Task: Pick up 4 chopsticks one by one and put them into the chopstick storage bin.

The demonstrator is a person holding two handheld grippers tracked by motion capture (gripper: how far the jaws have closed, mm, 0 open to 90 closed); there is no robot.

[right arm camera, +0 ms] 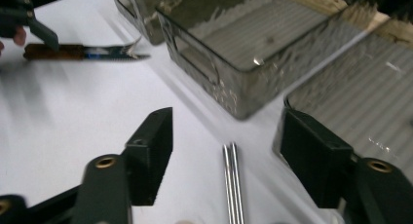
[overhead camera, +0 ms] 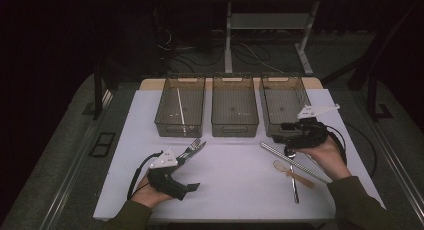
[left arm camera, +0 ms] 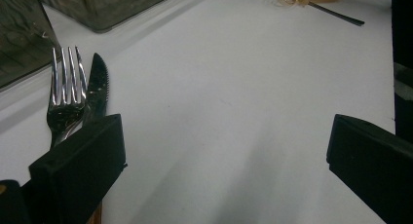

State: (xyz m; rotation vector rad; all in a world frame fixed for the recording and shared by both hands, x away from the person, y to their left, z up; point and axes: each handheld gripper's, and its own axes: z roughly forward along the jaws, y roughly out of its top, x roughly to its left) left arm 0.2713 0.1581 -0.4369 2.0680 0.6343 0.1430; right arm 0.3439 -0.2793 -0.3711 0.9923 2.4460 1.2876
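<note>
A fork and a serrated knife lie side by side on the white table, also seen as a pair in the high view. My left gripper is open, its left jaw over their handles and nothing pressed between the jaws. In the high view the left gripper sits front left. A pair of metal chopsticks lies on the table between the open jaws of my right gripper, untouched. The right gripper hovers by the right bin's front.
Three smoky clear bins stand in a row at the back: left bin with a thin rod inside, middle bin, right bin. A slim dark utensil tied with gold ribbon lies front right, beside the chopsticks.
</note>
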